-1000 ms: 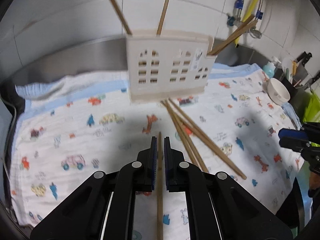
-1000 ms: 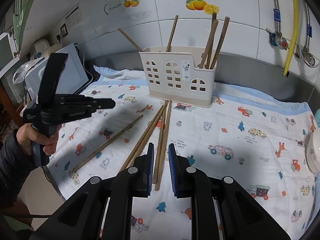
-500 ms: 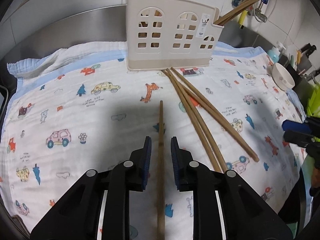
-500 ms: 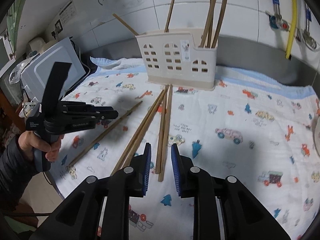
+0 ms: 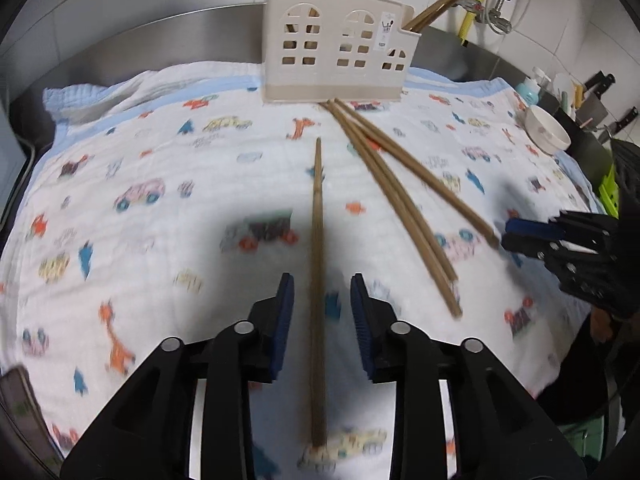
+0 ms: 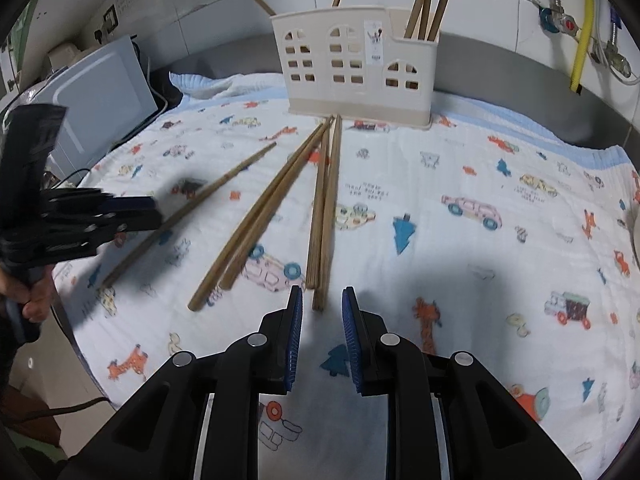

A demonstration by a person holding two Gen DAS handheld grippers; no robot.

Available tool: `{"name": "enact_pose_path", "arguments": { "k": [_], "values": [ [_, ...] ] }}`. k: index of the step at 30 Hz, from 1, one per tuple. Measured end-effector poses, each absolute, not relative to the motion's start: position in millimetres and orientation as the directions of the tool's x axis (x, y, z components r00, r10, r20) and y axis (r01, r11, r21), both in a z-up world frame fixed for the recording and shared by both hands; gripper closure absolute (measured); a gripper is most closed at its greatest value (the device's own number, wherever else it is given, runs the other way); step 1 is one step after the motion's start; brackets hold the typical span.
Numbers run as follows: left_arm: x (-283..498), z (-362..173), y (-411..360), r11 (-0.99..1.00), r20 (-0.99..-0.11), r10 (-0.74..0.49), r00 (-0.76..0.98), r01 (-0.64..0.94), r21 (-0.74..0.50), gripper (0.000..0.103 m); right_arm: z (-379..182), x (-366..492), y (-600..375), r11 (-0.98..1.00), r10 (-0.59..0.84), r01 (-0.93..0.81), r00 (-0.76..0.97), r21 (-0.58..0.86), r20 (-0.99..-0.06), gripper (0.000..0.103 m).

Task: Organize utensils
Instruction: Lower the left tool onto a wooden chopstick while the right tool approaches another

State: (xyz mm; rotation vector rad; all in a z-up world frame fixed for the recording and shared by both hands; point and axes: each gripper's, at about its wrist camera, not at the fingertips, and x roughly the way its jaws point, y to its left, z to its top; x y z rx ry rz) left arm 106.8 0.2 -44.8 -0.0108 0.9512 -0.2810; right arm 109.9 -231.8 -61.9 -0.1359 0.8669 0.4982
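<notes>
One chopstick (image 5: 317, 264) lies loose between the left gripper's (image 5: 322, 286) just-opening jaws; right gripper (image 6: 322, 300) slightly parted, holding nothing.

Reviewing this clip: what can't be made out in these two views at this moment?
- Left wrist view: the near end of the single chopstick is blurred; the pads sit apart from it.
- Both views: the lower ends of the chopsticks standing in the holder are behind its wall.
- Right wrist view: the bowl is cut off by the right edge.
- Holder's label: print too small.
</notes>
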Motion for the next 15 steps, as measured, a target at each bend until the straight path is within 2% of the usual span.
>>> {"name": "enact_pose_path", "arguments": {
  "k": [15],
  "values": [
    [54, -57, 13, 0.965, -0.806, -0.244, 0.539, 0.219, -0.146, 0.071, -64, 110, -208, 0.854, 0.359, -0.519, 0.559, 0.022, -0.748, 0.085]
  ]
}}
